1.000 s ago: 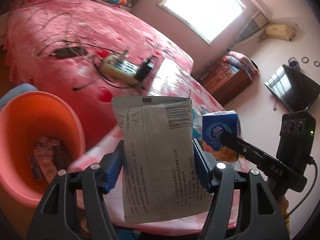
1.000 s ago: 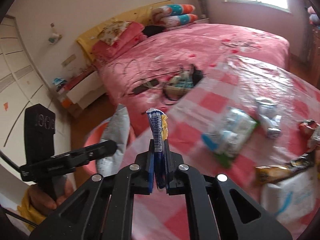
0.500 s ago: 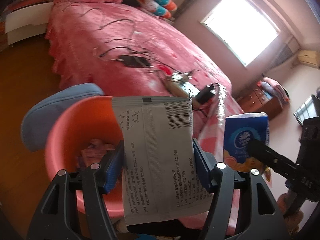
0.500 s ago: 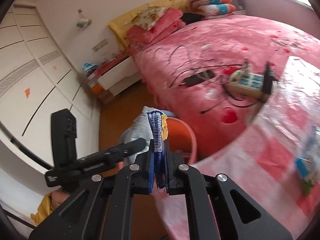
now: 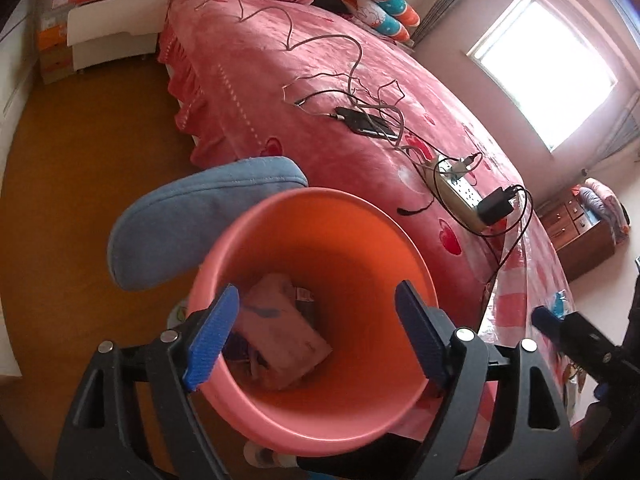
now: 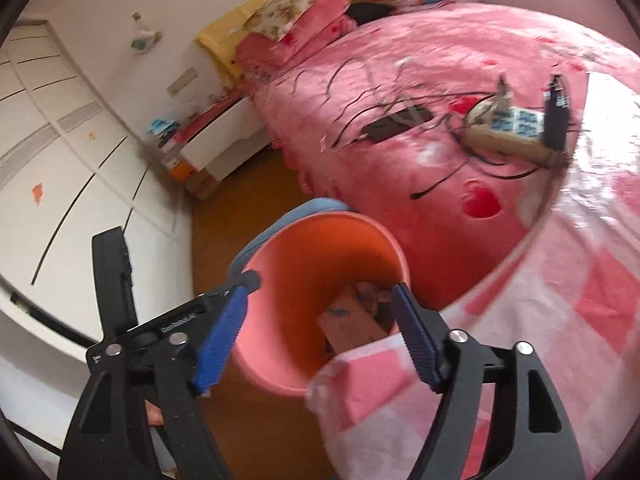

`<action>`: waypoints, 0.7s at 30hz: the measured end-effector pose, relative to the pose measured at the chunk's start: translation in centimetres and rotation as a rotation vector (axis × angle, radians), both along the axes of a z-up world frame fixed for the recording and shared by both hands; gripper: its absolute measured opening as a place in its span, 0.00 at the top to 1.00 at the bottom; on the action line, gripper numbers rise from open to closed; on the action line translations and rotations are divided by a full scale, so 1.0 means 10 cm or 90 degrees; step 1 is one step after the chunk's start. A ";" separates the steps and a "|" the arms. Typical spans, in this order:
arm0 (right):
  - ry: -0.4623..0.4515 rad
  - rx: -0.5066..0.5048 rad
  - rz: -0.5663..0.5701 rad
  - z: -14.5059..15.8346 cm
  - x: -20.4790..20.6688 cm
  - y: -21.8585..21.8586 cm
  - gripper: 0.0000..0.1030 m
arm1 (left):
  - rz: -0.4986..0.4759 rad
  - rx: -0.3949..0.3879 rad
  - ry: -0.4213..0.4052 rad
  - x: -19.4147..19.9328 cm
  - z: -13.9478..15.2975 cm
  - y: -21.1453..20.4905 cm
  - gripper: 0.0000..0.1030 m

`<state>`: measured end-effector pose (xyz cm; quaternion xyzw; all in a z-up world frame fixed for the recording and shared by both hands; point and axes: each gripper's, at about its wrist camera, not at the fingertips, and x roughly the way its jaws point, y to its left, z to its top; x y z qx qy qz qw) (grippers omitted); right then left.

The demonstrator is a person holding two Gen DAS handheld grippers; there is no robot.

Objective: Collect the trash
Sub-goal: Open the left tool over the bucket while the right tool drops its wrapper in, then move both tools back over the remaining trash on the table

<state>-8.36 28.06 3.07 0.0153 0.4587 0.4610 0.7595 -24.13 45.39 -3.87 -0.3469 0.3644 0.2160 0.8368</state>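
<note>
Hovering over the orange bin (image 5: pixel 320 240), the left tongs (image 5: pixel 316 336) and right tongs (image 6: pixel 320 332) are both opening, nothing between their pads; the trash (image 5: pixel 280 332) lies at the bin's bottom, straight ahead. Dropping lower risks clipping the rim. The blue cushion (image 5: pixel 192 220) and the bed (image 5: pixel 360 80) beyond the bin crowd it; the floor (image 5: pixel 80 160) leftward is open.

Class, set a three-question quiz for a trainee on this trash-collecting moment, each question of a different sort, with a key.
1. True or false: the left gripper holds a wrapper.
2. Where does the orange bin stand? A) on the bed B) on the floor beside the bed C) on the dresser
3. Fill in: the cushion touching the bin's rim is ____ in colour.

Key: 1 false, both the left gripper and the right gripper are opening with nothing between their jaws; 2 B; 3 blue.
</note>
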 end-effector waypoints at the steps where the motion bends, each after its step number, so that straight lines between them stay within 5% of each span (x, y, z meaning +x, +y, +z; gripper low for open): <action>1: -0.013 -0.001 -0.017 0.02 0.00 -0.07 0.21 | -0.003 0.001 -0.002 0.01 0.01 -0.01 0.21; 7: -0.050 -0.016 -0.064 0.03 -0.03 -0.31 0.13 | -0.027 0.002 -0.004 0.10 0.05 -0.15 0.21; 21: -0.104 -0.010 -0.155 0.14 -0.09 -1.06 0.13 | -0.114 0.024 -0.017 0.33 0.34 -0.73 0.21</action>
